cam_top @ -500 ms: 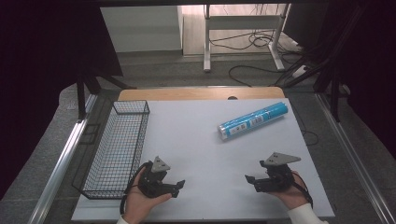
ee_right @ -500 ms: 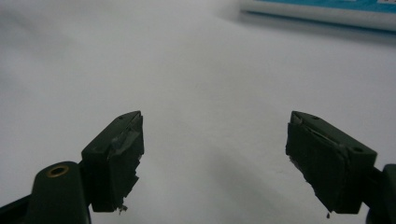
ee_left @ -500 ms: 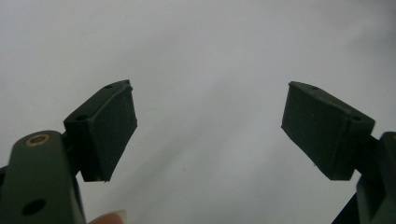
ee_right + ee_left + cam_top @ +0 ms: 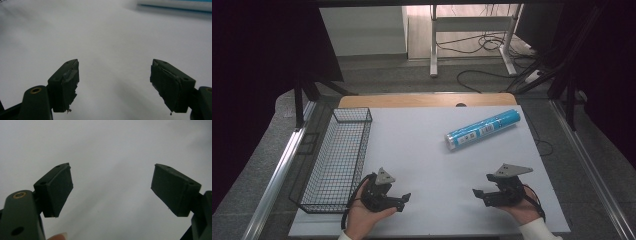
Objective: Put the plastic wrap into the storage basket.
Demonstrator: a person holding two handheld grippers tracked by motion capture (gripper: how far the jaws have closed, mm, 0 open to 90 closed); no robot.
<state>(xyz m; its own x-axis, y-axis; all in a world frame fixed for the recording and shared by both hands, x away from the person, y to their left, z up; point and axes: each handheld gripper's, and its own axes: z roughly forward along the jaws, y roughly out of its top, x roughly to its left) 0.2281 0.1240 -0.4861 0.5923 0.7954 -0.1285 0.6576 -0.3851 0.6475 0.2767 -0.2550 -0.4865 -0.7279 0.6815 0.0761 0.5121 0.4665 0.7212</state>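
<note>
A blue cylindrical tube (image 4: 482, 129) with a white label lies on its side on the white table surface (image 4: 422, 150), right of centre. Its blurred edge (image 4: 175, 5) shows at the top of the right gripper view. My left gripper (image 4: 404, 200) rests near the front edge, held in a hand, jaws open and pointing right; its pads (image 4: 60, 190) stand wide apart over bare white surface. My right gripper (image 4: 478, 194) rests at the front right, jaws open and pointing left, with nothing between its pads (image 4: 66, 82).
A black wire basket (image 4: 339, 157) stands along the table's left side, empty, just left of my left gripper. Beyond the table's wooden far edge (image 4: 422, 100) are a grey floor, cables and a desk frame (image 4: 472, 25).
</note>
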